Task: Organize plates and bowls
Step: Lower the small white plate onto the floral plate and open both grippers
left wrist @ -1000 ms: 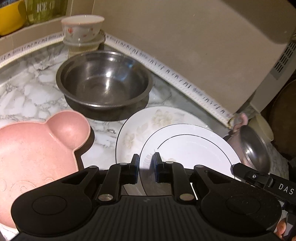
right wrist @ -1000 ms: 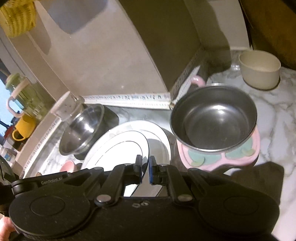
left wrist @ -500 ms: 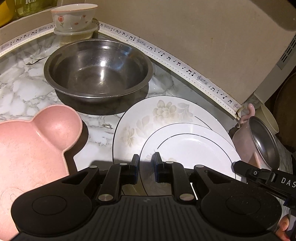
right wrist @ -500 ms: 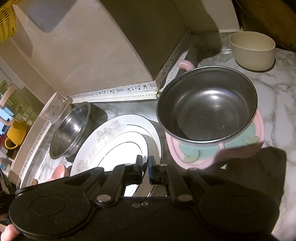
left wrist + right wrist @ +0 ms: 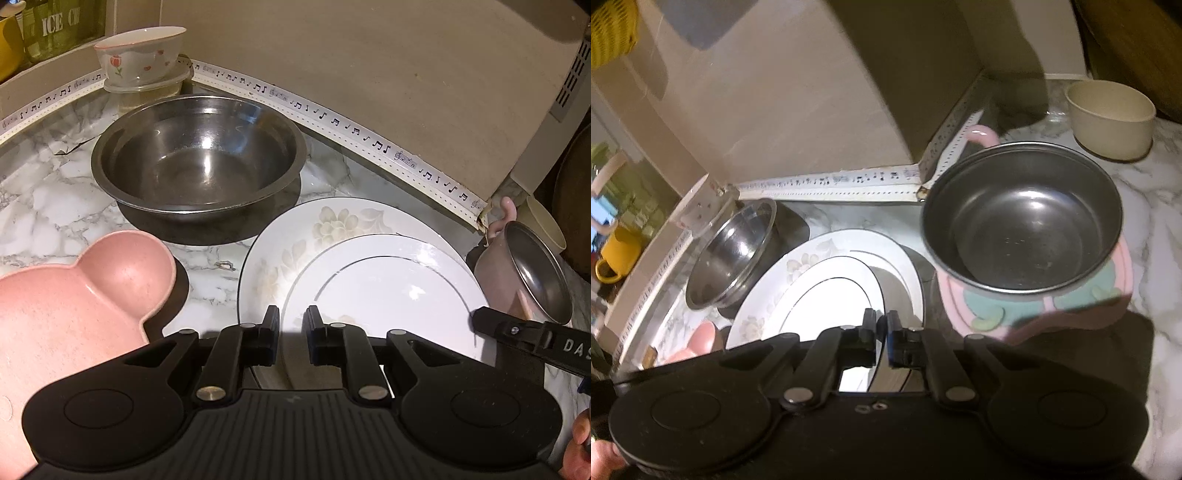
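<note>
A small white plate (image 5: 391, 291) with a silver ring lies on a larger floral plate (image 5: 314, 236); both also show in the right wrist view, the small plate (image 5: 834, 291) on the floral plate (image 5: 901, 258). My right gripper (image 5: 881, 332) is shut on the small plate's near rim. My left gripper (image 5: 291, 328) is slightly open and empty, over the plates' near edge. A big steel bowl (image 5: 199, 155) stands behind them. A pink bear-shaped dish (image 5: 66, 295) lies at the left. A pink steel-lined bowl (image 5: 1023, 218) sits on a pink mat (image 5: 1034, 306) at the right.
A floral ceramic bowl (image 5: 142, 53) sits on a clear container in the back corner. A cream cup (image 5: 1108, 118) stands at the far right. The walls (image 5: 369, 74) with music-note trim close off the marble counter (image 5: 33, 192).
Both views shifted a little; the right gripper stays shut on the small plate's rim. The plates and bowls keep their places.
</note>
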